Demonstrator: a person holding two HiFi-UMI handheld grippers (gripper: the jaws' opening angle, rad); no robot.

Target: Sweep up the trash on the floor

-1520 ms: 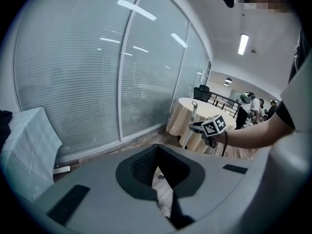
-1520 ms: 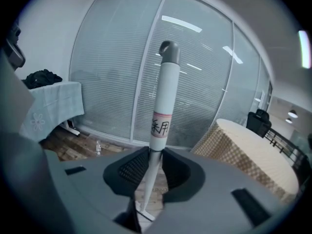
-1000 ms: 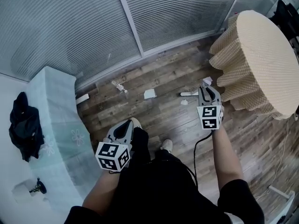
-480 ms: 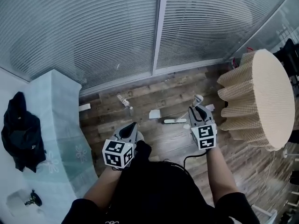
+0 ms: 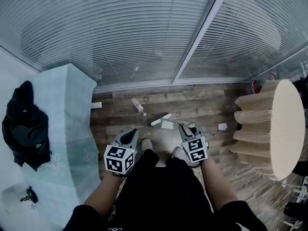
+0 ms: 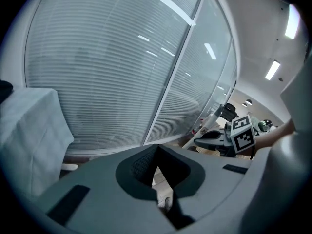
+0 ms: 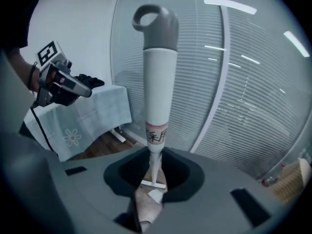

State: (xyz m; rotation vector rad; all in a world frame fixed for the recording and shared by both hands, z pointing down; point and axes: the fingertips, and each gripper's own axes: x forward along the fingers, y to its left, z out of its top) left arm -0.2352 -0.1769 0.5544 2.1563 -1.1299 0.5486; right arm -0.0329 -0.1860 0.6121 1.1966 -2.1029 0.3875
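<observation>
My right gripper (image 5: pixel 184 127) is shut on a white broom (image 7: pixel 158 91) with a grey loop at the top of its handle. Its thin shaft runs down between the jaws to a white head (image 5: pixel 160 120) on the wooden floor. A white scrap of paper (image 5: pixel 168 125) lies just beside that head, and a clear plastic bottle (image 5: pixel 139 106) lies farther off, near the glass wall. Another small white scrap (image 5: pixel 222 126) lies to the right. My left gripper (image 5: pixel 131 134) hangs shut and empty above my left shoe.
A table under a pale green cloth (image 5: pixel 67 124) with a black garment (image 5: pixel 24 124) stands at the left. A round table with a beige pleated cloth (image 5: pixel 279 129) stands at the right. A glass wall with blinds (image 5: pixel 144 32) closes the far side.
The view has swung round toward the glass wall. My right gripper with the broom has come in to the left, and the broom head now sits by the paper scrap.
</observation>
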